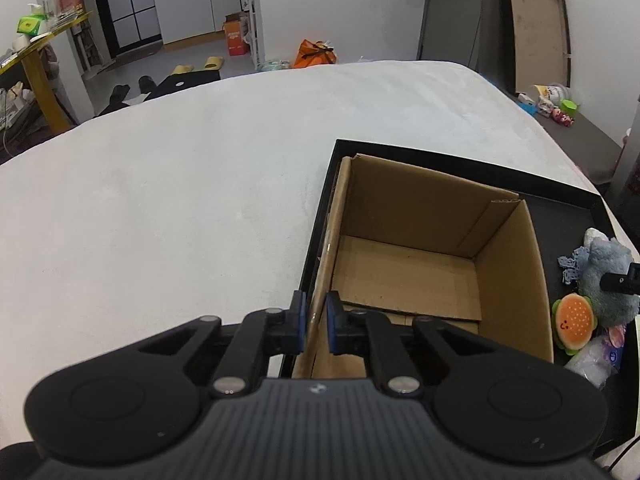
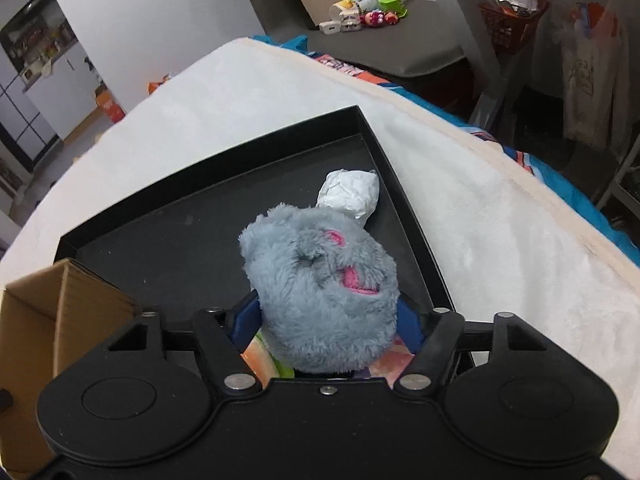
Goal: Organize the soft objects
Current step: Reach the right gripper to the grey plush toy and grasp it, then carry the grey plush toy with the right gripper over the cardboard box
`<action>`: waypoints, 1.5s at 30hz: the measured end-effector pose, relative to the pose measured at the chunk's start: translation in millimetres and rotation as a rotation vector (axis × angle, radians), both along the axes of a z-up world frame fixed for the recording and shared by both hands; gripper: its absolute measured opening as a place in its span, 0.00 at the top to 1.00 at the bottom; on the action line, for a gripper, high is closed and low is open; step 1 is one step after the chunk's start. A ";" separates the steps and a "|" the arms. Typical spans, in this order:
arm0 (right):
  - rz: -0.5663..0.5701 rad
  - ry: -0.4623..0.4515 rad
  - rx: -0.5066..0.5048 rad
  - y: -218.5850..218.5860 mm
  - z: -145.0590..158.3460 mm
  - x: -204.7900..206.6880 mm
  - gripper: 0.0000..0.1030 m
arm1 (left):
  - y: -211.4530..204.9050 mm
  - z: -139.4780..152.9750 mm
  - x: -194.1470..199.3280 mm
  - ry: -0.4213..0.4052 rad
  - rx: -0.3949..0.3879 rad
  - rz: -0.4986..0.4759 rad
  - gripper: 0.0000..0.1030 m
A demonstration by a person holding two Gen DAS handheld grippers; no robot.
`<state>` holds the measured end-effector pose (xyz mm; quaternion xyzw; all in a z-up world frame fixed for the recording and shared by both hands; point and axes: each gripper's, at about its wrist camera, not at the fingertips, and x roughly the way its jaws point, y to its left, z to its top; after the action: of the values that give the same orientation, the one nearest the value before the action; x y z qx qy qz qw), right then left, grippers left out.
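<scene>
Surface: white plush blanket [image 1: 160, 184] spread over a bed, with a black tray [image 1: 460, 156] lying on it.
Left gripper [image 1: 315, 322]: blue pads drawn close together astride the near left wall of the cardboard box [image 1: 420, 256]; whether they actually press the wall I cannot tell.
Ahead of the left gripper: the open box sits in the left part of the tray, its brown floor bare.
Right of the left gripper: a grey plush toy [image 1: 610, 276] in the tray beyond the box, with a burger-shaped plush [image 1: 574, 320] just below it and a clear plastic packet [image 1: 596, 354] nearer still; a black fingertip of the other tool reaches the grey toy at the frame edge.
Right gripper [image 2: 328, 320]: spread wide, blue pads flanking the grey plush toy [image 2: 320, 284] on both sides; contact is hidden by the fur.
Under the right gripper: orange and green fabric shows beneath the toy, too covered to name from this view.
Ahead of the right gripper: a crumpled white paper ball [image 2: 350, 194] lies in the far corner of the tray [image 2: 376, 136], seen only in this view.
Left of the right gripper: a corner of the cardboard box [image 2: 52, 300].
Only in the left view: the box interior and the burger's smiling face.
Beyond the bed: a grey bench with small toys [image 2: 372, 16].
</scene>
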<state>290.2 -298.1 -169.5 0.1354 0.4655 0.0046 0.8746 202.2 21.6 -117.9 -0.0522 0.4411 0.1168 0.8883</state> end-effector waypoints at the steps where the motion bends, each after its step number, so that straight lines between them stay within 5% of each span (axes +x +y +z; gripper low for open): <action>1: 0.003 -0.007 -0.005 0.9 1.9 -1.5 0.39 | 0.0 0.4 -0.3 -0.002 0.001 -0.004 0.91; 24: 0.167 -0.128 0.032 49.7 60.3 -33.6 0.40 | -2.5 3.9 -0.8 0.023 0.013 -0.012 0.90; 45: 0.342 -0.245 0.070 106.8 82.3 -53.1 0.40 | 1.6 3.6 -16.4 0.013 -0.013 0.011 0.91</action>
<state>237.1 -191.2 -87.2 0.0831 0.3717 0.1855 0.9059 185.9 23.2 -114.4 -0.0597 0.4472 0.1191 0.8844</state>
